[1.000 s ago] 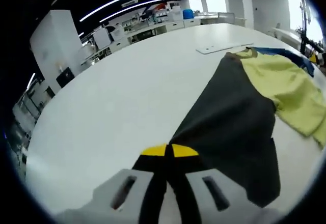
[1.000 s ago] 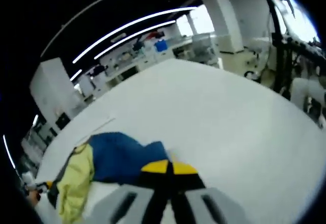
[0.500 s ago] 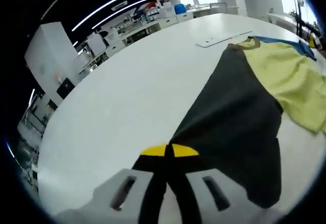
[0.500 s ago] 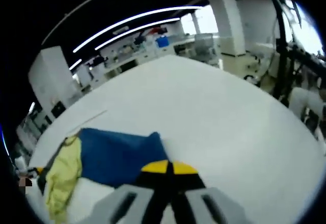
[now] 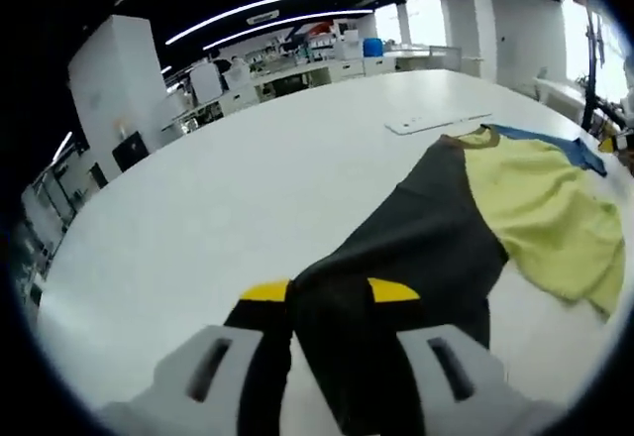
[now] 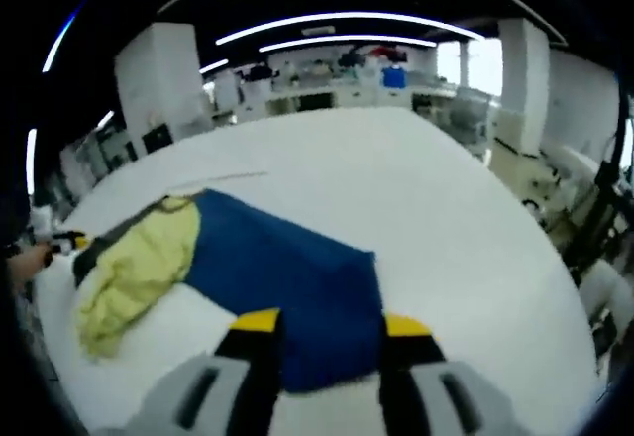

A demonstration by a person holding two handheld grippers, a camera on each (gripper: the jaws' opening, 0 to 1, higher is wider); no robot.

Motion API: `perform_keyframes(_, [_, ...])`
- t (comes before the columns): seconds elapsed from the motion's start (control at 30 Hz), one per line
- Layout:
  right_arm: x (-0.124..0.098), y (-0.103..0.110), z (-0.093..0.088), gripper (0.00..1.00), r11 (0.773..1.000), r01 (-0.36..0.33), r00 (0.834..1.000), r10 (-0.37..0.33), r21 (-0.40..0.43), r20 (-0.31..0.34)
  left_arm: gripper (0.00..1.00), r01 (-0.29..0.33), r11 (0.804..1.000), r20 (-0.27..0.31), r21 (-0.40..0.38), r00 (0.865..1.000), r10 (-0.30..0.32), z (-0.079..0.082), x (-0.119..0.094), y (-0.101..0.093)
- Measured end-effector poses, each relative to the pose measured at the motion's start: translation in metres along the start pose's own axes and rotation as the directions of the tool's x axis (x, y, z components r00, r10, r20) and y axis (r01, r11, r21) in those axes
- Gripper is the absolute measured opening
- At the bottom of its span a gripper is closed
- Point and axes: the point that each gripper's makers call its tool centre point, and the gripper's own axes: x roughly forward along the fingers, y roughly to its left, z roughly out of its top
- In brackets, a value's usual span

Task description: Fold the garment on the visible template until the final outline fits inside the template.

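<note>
Soft, thin fabric is what I'm dealing with here: a limp three-colour garment in black, yellow-green and blue [image 5: 475, 218], spread on the big white table [image 5: 248, 188]. In the left gripper view my left gripper [image 5: 329, 292] has its jaws parted with the black panel's corner lying between them, running from the bottom centre up toward the right. In the right gripper view my right gripper [image 6: 322, 325] is spread too, with the blue panel's edge sitting between the jaws at lower centre, and the yellow-green part bunched at middle left. A flat white strip [image 5: 436, 119], maybe the template's edge, lies just past the collar at upper right. I reckon this stuff is light, floppy and droops wherever it's unsupported, so corners and hems are the spots to pinch, both ends lifted together.
</note>
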Motion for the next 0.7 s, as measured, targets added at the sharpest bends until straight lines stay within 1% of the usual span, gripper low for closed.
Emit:
perform_keyframes(0.03, [0.0,0.002,0.0,0.45,1.0,-0.013,1.0,0.013,-0.011,-0.002,0.35,0.021,1.0,0.011,0.01,1.0,-0.021,0.003,-0.003,-0.005])
perform_keyframes(0.13, [0.0,0.012,-0.004,0.49,0.999,-0.045,0.999,0.044,-0.031,-0.022,0.47,0.058,0.998,0.041,-0.001,0.997,-0.058,0.01,-0.015,-0.019])
perform_keyframes(0.17, [0.0,0.013,-0.006,0.51,0.997,-0.055,0.998,0.054,-0.044,-0.03,0.51,0.082,0.997,0.062,-0.006,0.995,-0.081,0.013,-0.018,-0.026])
perform_keyframes(0.23, [0.0,0.019,-0.009,0.54,0.995,-0.072,0.997,0.069,-0.067,-0.046,0.59,0.098,0.995,0.078,-0.013,0.992,-0.097,0.016,-0.024,-0.034])
perform_keyframes(0.27, [0.0,0.021,-0.014,0.55,0.993,-0.089,0.994,0.084,-0.077,-0.064,0.63,0.12,0.993,0.091,-0.025,0.989,-0.117,0.018,-0.027,-0.041])
perform_keyframes(0.3, [0.0,0.022,-0.015,0.56,0.993,-0.091,0.994,0.086,-0.079,-0.068,0.68,0.14,0.99,0.097,-0.029,0.986,-0.137,0.018,-0.032,-0.049])
perform_keyframes(0.33, [0.0,0.024,-0.019,0.56,0.99,-0.102,0.992,0.094,-0.099,-0.082,0.7,0.149,0.989,0.101,-0.025,0.984,-0.146,0.019,-0.036,-0.055])
perform_keyframes(0.37, [0.0,0.025,-0.021,0.57,0.989,-0.104,0.991,0.095,-0.107,-0.091,0.72,0.18,0.984,0.106,-0.005,0.978,-0.178,0.02,-0.041,-0.068])
perform_keyframes(0.43, [0.001,0.025,-0.026,0.59,0.985,-0.112,0.989,0.098,-0.128,-0.112,0.75,0.188,0.982,0.1,0.0,0.977,-0.187,0.019,-0.046,-0.075])
perform_keyframes(0.5, [0.001,0.026,-0.029,0.6,0.984,-0.119,0.988,0.104,-0.135,-0.118,0.78,0.215,0.977,0.101,-0.005,0.972,-0.214,0.018,-0.051,-0.083])
perform_keyframes(0.63, [0.0,0.029,-0.033,0.6,0.979,-0.142,0.983,0.121,-0.148,-0.138,0.83,0.261,0.965,0.122,-0.014,0.959,-0.257,0.019,-0.062,-0.1])
perform_keyframes(0.67, [0.0,0.03,-0.034,0.6,0.978,-0.143,0.983,0.121,-0.154,-0.141,0.84,0.284,0.959,0.128,-0.012,0.951,-0.28,0.02,-0.066,-0.109])
perform_keyframes(0.7, [0.001,0.031,-0.035,0.6,0.976,-0.143,0.982,0.12,-0.163,-0.146,0.85,0.293,0.956,0.13,-0.013,0.949,-0.288,0.02,-0.068,-0.115])
